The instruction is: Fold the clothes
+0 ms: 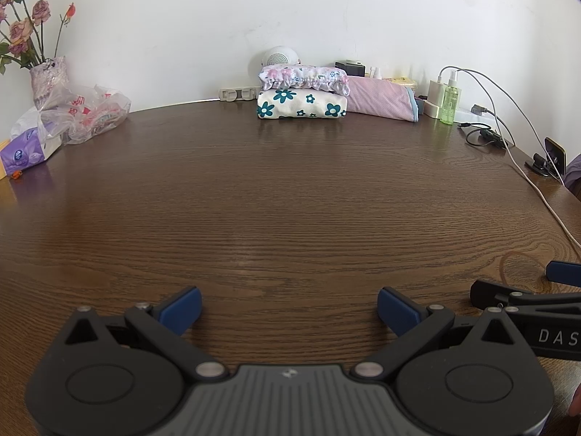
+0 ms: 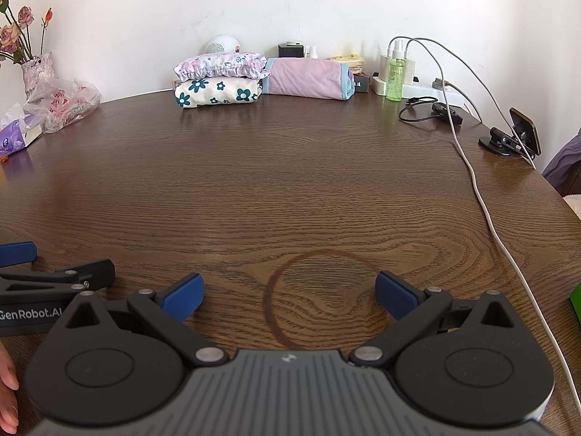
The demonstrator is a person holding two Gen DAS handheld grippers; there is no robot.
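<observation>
You have a dark wooden table (image 2: 290, 189) before you. Along its far edge sits a folded flowered cloth (image 2: 217, 93); just right of that cloth lies a pink bundle (image 2: 308, 79), farther right a green spray bottle (image 2: 395, 76), and well left a plastic bag (image 2: 63, 103).

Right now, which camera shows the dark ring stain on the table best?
The right wrist view: the ring stain lies nearly whole between the open fingers. The left wrist view shows only a faint arc of it at the right edge.
</observation>
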